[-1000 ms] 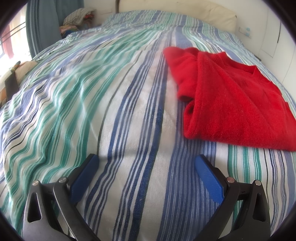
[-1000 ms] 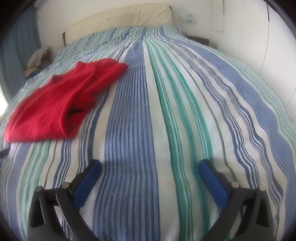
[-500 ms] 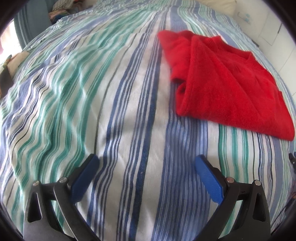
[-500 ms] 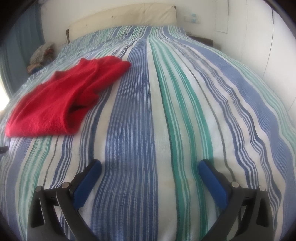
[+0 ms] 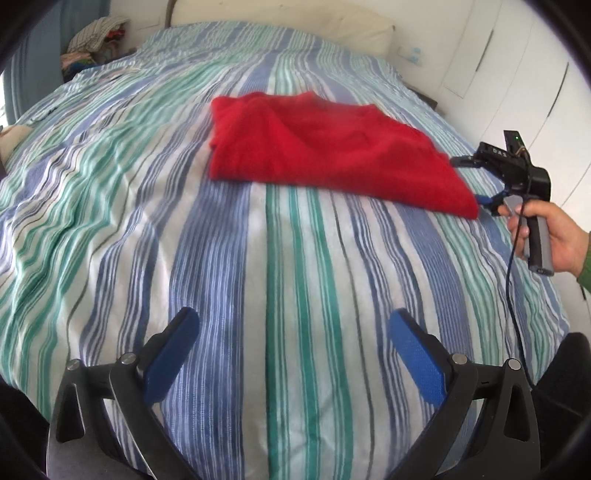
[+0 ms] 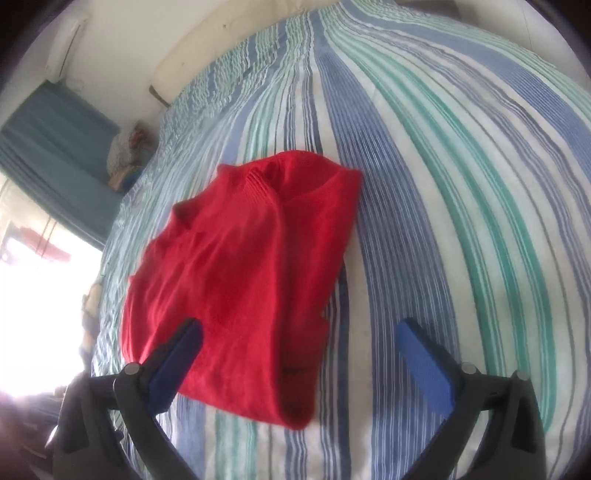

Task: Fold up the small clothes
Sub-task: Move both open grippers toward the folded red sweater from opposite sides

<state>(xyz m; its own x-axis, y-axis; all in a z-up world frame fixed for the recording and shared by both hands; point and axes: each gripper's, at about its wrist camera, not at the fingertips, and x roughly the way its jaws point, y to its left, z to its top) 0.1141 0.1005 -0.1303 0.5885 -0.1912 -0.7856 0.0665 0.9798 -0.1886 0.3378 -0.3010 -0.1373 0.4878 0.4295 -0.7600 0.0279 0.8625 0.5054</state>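
A folded red sweater lies on the striped bedspread; in the right wrist view the red sweater fills the centre with its collar pointing away. My left gripper is open and empty, well short of the sweater over bare bedspread. My right gripper is open just above the sweater's near edge, its left finger over the cloth and its right finger over the sheet. In the left wrist view the right gripper's body sits at the sweater's right corner, held by a hand.
A cream headboard cushion lines the far end of the bed. A pile of clothes sits at the far left by a blue curtain. White cupboard doors stand along the right side.
Both grippers swung toward the sweater. The right gripper moved left from bare bedspread to the sweater's near edge. The left view turned right, bringing the sweater to centre.
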